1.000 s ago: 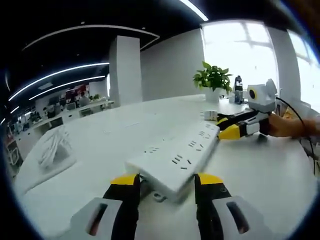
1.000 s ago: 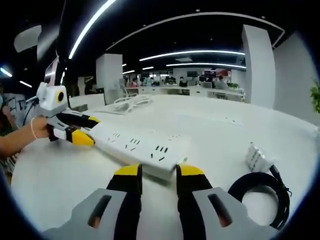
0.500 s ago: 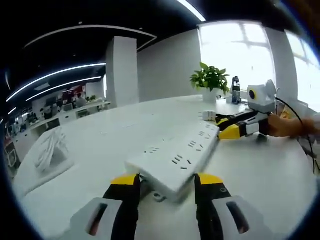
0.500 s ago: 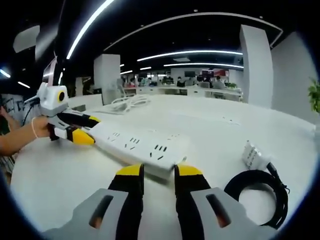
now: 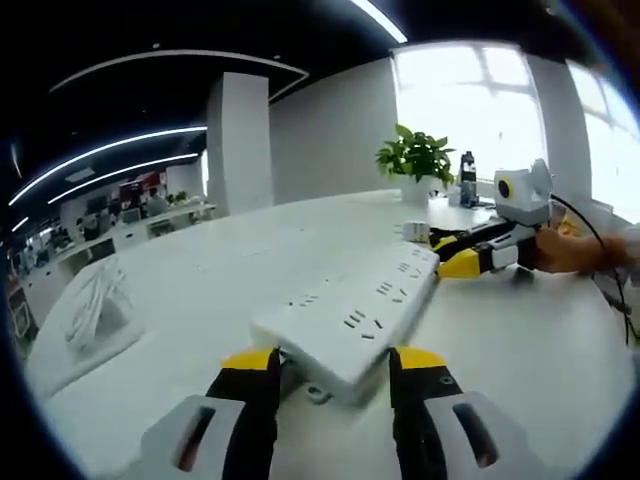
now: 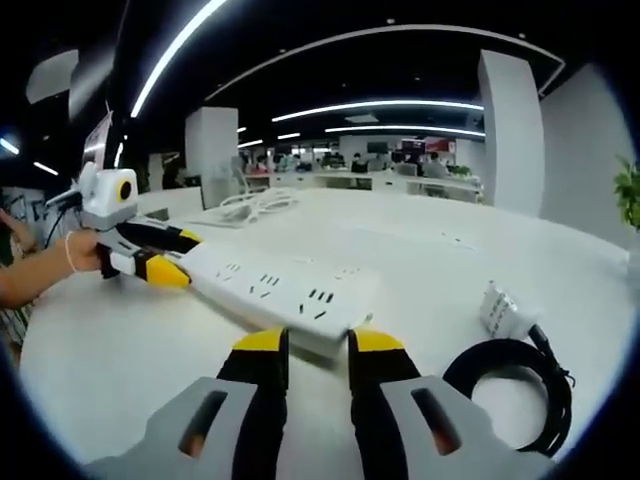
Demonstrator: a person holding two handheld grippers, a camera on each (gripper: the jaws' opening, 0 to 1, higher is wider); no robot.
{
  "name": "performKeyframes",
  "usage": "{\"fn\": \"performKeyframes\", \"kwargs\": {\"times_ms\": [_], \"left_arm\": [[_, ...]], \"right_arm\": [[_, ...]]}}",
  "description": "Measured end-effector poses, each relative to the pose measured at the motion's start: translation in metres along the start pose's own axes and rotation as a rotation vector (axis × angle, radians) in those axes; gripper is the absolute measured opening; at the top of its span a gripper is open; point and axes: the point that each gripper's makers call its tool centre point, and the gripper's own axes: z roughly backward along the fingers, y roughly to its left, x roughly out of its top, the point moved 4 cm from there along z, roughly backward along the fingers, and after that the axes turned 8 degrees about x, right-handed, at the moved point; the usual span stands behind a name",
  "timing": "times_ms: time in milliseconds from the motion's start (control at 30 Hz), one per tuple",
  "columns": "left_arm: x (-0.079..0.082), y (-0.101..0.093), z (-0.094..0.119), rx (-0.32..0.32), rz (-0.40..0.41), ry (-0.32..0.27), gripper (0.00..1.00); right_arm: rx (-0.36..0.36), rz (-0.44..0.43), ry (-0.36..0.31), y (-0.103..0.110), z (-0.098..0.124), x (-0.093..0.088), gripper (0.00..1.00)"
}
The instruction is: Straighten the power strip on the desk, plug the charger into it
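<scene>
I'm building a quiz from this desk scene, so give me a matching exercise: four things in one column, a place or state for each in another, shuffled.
Things:
1. power strip
2. charger
3. black cable
4. potted plant

States:
A. coiled in a loop
B. far side of the desk, by the bright window
C. held at both ends by the claws
D. small white block, unplugged

Pairs: 1-C, 2-D, 3-A, 4-B

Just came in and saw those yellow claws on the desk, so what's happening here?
A person is holding a long white plastic power strip between two hand-held grippers, one clamped at each end: the left hand-held gripper on one end, the right hand-held gripper on the other. The white charger block with its coiled black cable lies unplugged on the white desk.
</scene>
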Motion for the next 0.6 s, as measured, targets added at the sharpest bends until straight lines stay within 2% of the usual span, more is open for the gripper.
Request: {"fn": "performKeyframes", "kwargs": {"times_ms": [600], "left_arm": [[0.0022, -0.001, -0.0047, -0.011, -0.006, 0.003, 0.44]], "right_arm": [[-0.008, 0.003, 0.003, -0.0033, 0.0018, -0.0008, 0.22]]}}
